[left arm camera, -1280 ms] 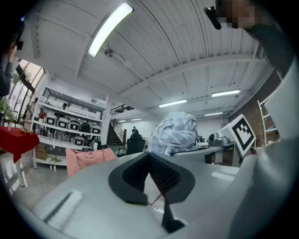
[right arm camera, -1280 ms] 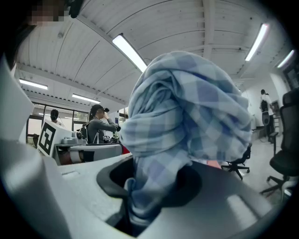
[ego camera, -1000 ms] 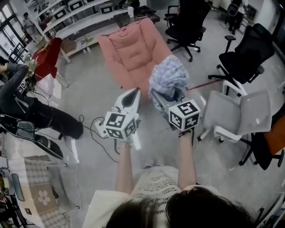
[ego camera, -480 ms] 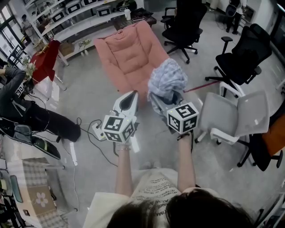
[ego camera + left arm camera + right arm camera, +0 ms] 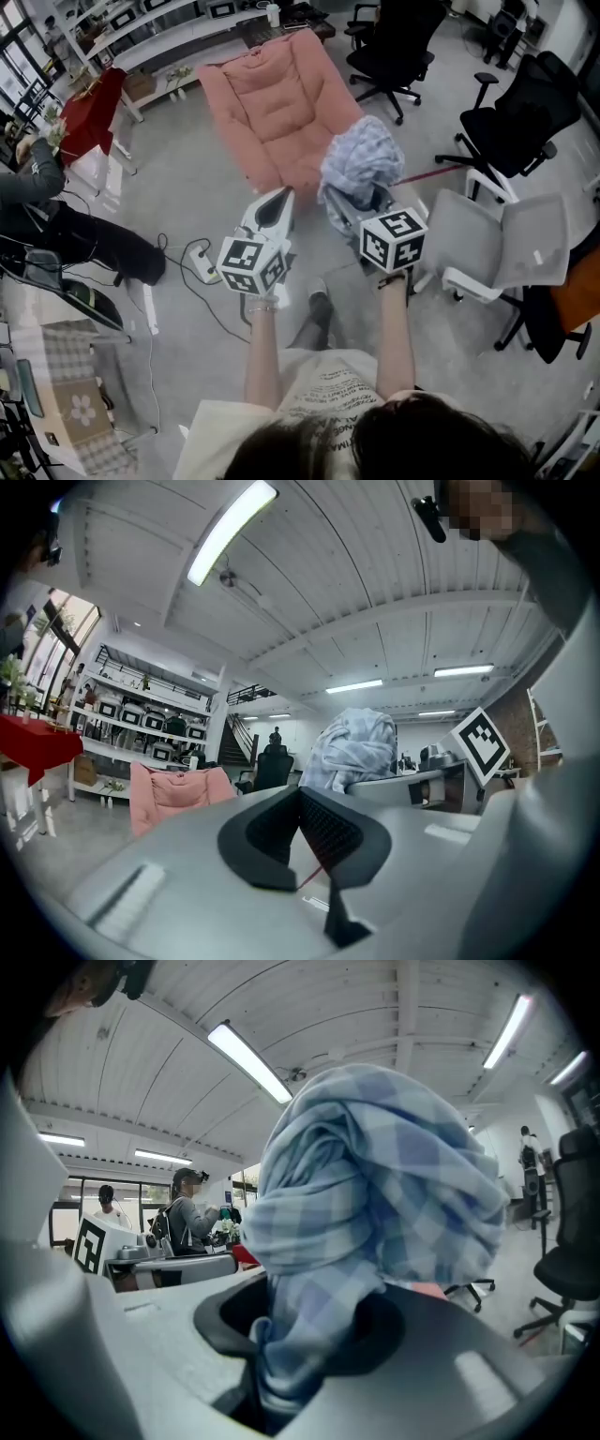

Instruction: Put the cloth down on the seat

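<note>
Right claw (image 5: 349,204) is clenched on the cloth (image 5: 362,159). In the right gripper view the blue checked fabric (image 5: 375,1213) is pinched between the jaws of that claw (image 5: 309,1335), and the rest balloons up in a bunch ahead of the tips. Cloth is up in the air, not on the seat.

Left claw (image 5: 279,199) is closed with its pads together and nothing between them, seen also in the left gripper view (image 5: 302,803). It sits just left of the right claw, about level with it.

Pink seat (image 5: 272,103) lies ahead of both claws, mostly ahead-left of the right one; the cloth bunch is near its right front edge. Grey chair (image 5: 506,239) is right of the right claw, black office chair (image 5: 516,122) ahead-right. Seated person (image 5: 56,220) far left of the left claw.
</note>
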